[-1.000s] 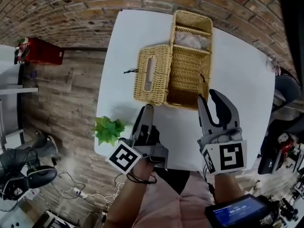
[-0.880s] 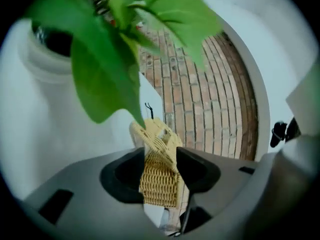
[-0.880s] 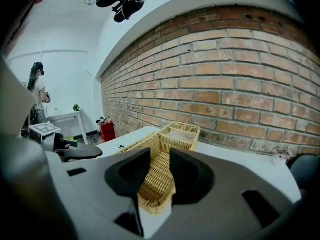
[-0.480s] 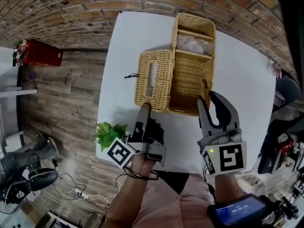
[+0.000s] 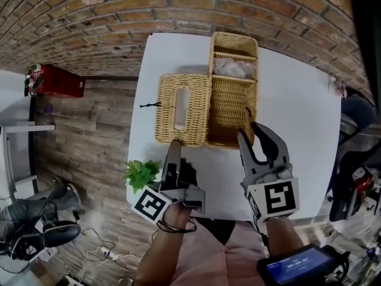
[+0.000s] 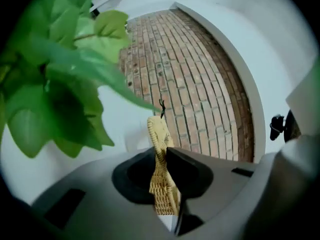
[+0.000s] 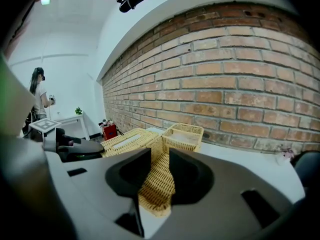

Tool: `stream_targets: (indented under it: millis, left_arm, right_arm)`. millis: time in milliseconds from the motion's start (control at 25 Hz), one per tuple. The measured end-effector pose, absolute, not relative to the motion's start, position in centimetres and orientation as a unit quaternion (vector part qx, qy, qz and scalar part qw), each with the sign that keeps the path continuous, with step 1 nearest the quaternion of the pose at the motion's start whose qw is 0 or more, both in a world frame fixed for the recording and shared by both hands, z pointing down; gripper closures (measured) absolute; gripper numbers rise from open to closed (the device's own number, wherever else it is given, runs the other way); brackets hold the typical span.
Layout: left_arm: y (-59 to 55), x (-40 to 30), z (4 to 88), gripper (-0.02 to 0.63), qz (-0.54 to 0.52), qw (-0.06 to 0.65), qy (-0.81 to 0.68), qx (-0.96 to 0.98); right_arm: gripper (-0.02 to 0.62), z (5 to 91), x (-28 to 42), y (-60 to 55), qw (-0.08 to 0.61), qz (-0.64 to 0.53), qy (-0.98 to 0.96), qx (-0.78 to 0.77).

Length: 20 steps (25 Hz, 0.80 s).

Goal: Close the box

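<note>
An open wicker box stands on the white table. Its lid, which has a slot, lies flat to its left. My left gripper reaches the lid's near edge. In the left gripper view the jaws are closing on that wicker edge, which fills the gap between the pads. My right gripper is shut on the box's near wall, and the wicker wall sits tight between its pads. The box's far compartment holds something pale.
A small green plant stands at the table's near left corner, just left of my left gripper, and fills the left gripper view. A red crate sits on the wooden floor. Dark equipment stands right of the table. A person is far off.
My left gripper has moved forward from the table's near edge to the lid's near edge, and its jaws have narrowed onto it. The right gripper has kept its hold on the box wall.
</note>
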<state>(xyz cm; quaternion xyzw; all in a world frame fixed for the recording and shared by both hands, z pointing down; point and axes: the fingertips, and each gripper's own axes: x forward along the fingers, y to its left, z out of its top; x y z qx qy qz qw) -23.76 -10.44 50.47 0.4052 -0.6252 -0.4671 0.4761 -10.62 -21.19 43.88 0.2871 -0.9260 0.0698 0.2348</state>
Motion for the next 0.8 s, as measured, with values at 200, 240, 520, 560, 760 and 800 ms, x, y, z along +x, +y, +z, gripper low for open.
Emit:
stream_targets:
  millis: [200,240,520,560,760,800]
  left_arm:
    - [-10.1,-23.6,49.0,0.547,-0.435,0.455,-0.65,0.426]
    - [-10.0,-23.5,48.7,0.549,-0.428,0.451,-0.655,0.43]
    - [-10.7,-22.8,45.4,0.552,-0.325,0.384,-0.697,0.511]
    - [-10.9,-22.7,45.0,0.552,-0.313,0.376,-0.7,0.52]
    - [-11.5,-21.4,43.6,0.552,-0.245,0.337,-0.717,0.559]
    - [-11.6,-21.1,43.3,0.552,-0.229,0.327,-0.72,0.567]
  right_arm:
    - [0.479,42.8,-10.6,-20.9,0.213,0.085,-0.932,0.281]
    - [0.479,42.6,-10.6,-20.8,0.208,0.089,-0.933,0.279]
    - [0.474,41.0,-11.0,-20.1,0.179,0.111,-0.941,0.264]
    - [0.474,40.9,-11.0,-20.0,0.175,0.113,-0.942,0.262]
    - [0.463,40.5,-11.0,-19.5,0.16,0.132,-0.946,0.25]
    - [0.459,40.5,-11.0,-19.4,0.159,0.134,-0.946,0.247]
